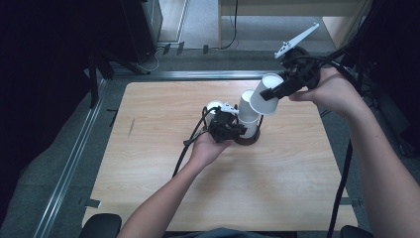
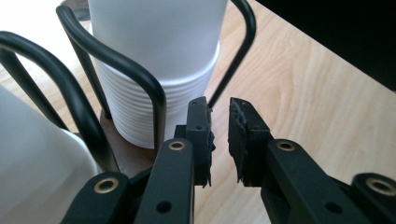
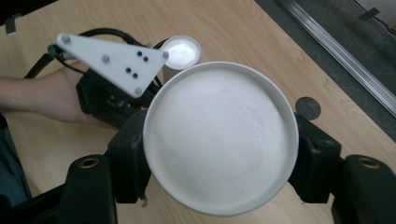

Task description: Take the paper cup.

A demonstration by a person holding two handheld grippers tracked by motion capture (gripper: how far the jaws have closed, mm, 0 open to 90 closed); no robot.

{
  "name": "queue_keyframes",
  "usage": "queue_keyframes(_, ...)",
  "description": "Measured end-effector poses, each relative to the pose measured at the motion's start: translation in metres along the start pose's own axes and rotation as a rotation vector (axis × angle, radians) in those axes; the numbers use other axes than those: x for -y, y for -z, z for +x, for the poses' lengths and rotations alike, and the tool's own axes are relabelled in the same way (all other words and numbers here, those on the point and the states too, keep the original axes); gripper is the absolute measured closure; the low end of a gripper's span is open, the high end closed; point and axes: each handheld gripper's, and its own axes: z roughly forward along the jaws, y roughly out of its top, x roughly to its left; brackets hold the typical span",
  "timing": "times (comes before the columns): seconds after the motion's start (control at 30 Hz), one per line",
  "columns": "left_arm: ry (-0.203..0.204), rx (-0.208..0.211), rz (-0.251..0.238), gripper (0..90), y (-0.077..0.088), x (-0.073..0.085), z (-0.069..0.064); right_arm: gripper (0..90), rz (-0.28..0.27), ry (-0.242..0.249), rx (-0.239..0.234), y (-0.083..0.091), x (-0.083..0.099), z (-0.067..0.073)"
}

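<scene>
Wooden table [image 1: 148, 163] mid-frame, right gripper [image 1: 270, 94] upper right clamping a white cup [image 1: 266, 94] aloft, left gripper [image 2: 219, 135] at centre, jaws slightly parted with nothing between them, beside the cup stack [image 2: 159, 70] in its wire holder [image 2: 116, 70].

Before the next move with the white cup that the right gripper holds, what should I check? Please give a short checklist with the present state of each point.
1. Right gripper closed on the white cup, one jaw on each side: ok.
2. Held cup lifted free of the cup stack: ok, it hangs tilted above it.
3. Cup stack upright inside the black wire holder: ok.
4. Left gripper gripping the holder: not ok, its jaws are slightly apart with nothing between them.
5. Only one cup lifted, not two stuck together: cannot tell.
6. Table free for setting down: ok, bare wood at the left.
</scene>
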Motion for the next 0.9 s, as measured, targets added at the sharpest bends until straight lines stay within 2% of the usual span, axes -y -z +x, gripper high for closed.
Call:
queue_keyframes(0.1, -0.001, 0.017, 0.002, 76.6, 0.006, 0.002, 0.001, 33.1, -0.003, 0.001, -0.004, 0.001, 0.009, 0.003)
queue_keyframes(0.23, -0.015, 0.037, 0.014, 74.7, 0.013, 0.005, 0.002, 33.2, -0.013, 0.001, -0.042, 0.000, 0.022, 0.008)
queue_keyframes(0.33, -0.021, 0.051, 0.020, 72.5, 0.018, 0.008, 0.004, 33.2, -0.009, 0.021, -0.053, -0.005, 0.032, 0.012)
queue_keyframes(0.7, -0.046, 0.095, 0.028, 68.5, 0.040, 0.020, 0.014, 33.2, -0.020, 0.040, -0.093, -0.023, 0.060, 0.027)
queue_keyframes(0.9, -0.062, 0.124, 0.003, 65.5, 0.052, 0.028, 0.018, 33.1, -0.016, 0.069, -0.109, -0.034, 0.069, 0.036)
